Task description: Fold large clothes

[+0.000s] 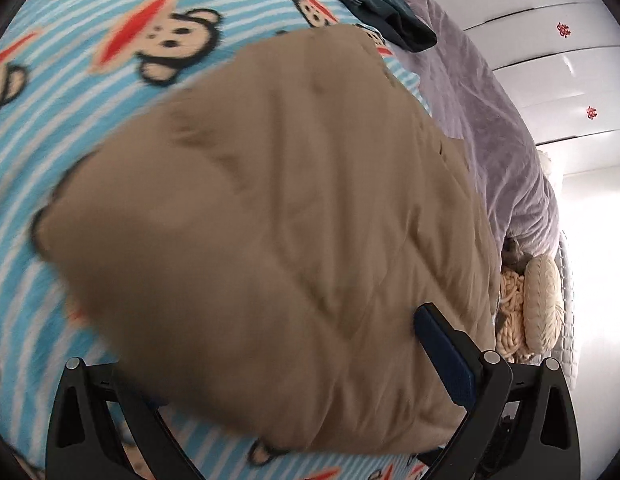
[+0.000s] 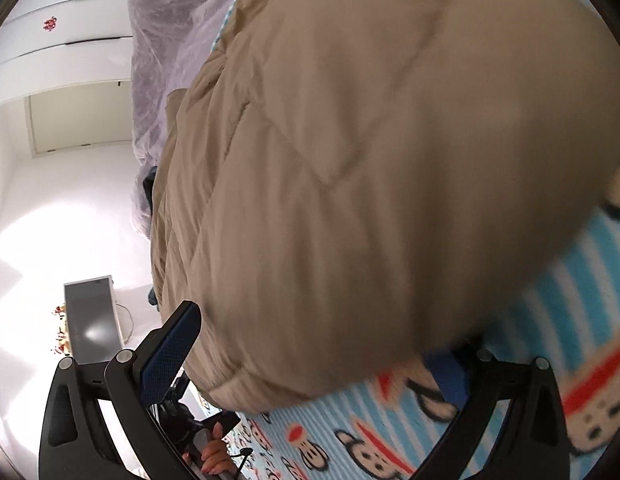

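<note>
Black jaws of the left gripper [image 1: 270, 364] are standing wide apart with the tan quilted jacket [image 1: 278, 208] bulging between them, one blue pad lying along its side, the other hidden; whether they are pressing it I cannot tell; the right gripper [image 2: 318, 364] is gaping fully open around the same jacket, which is lying on the monkey-print striped blanket [image 1: 70, 120]; no readable writing is showing.
</note>
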Tool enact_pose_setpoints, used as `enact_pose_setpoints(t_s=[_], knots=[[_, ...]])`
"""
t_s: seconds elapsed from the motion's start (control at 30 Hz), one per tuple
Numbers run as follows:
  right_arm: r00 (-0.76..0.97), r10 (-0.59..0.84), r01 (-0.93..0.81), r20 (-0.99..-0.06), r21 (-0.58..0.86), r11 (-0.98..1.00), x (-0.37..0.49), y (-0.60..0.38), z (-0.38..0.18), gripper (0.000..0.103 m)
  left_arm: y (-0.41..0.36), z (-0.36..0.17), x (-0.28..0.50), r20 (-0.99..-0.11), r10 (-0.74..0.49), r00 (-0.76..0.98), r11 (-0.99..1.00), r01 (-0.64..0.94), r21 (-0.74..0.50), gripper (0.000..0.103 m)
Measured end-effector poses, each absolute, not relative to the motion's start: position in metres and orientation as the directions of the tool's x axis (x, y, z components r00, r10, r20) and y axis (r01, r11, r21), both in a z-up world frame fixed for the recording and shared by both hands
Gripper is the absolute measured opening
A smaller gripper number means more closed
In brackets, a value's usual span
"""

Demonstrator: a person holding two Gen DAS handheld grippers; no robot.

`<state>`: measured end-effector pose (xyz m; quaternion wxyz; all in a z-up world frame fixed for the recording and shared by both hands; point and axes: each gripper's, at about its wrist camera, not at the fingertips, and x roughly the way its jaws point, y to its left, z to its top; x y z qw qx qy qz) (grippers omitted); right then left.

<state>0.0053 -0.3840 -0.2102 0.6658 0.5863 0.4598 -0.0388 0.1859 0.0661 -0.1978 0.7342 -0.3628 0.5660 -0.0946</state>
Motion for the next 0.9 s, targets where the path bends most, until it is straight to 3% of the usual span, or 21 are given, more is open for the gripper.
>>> enact_pose_setpoints(t_s=[0.17,0.2,0.23,0.27,0.3,0.33,0.43,0.6,0.9], knots=[[0.594,0.490,0.581,-0.637,0.762,0.285,0.023,-0.382,-0.219,0.103,0.054,-0.203,0.196,-0.786,-0.497,0.368,0.735,-0.302,-0.607,0.101],[0.600,0.486,0.588,-0.635,0.762,0.270,0.024,-0.382,-0.221,0.103,0.055,-0.202,0.193,-0.789,-0.481,0.382,0.736,-0.313,-0.600,0.087],[0.606,0.481,0.595,-0.634,0.762,0.254,0.023,-0.384,-0.221,0.103,0.058,-0.200,0.192,-0.786,-0.477,0.394,0.734,-0.313,-0.602,0.064],[0.614,0.477,0.598,-0.629,0.765,0.238,0.021,-0.384,-0.221,0.102,0.059,-0.197,0.190,-0.777,-0.484,0.402,0.729,-0.305,-0.613,0.055],[0.624,0.472,0.601,-0.622,0.769,0.218,0.017,-0.385,-0.221,0.097,0.061,-0.196,0.189,-0.773,-0.488,0.406,0.727,-0.302,-0.617,0.042],[0.633,0.466,0.608,-0.618,0.770,0.196,0.013,-0.386,-0.221,0.078,0.061,-0.191,0.187,-0.770,-0.486,0.413,0.732,-0.289,-0.617,0.033],[0.659,0.469,0.620,-0.588,0.778,0.105,-0.001,-0.390,-0.226,0.040,0.062,-0.174,0.180,-0.771,-0.468,0.432,0.771,-0.227,-0.595,0.021],[0.680,0.475,0.580,-0.558,0.806,0.118,-0.013,-0.390,-0.209,0.027,0.062,-0.144,0.166,-0.764,-0.449,0.464,0.805,-0.162,-0.571,0.018],[0.659,0.514,0.550,-0.549,0.818,0.168,-0.068,-0.379,-0.172,0.026,0.090,-0.111,0.099,-0.756,-0.481,0.443,0.806,-0.115,-0.580,0.018]])
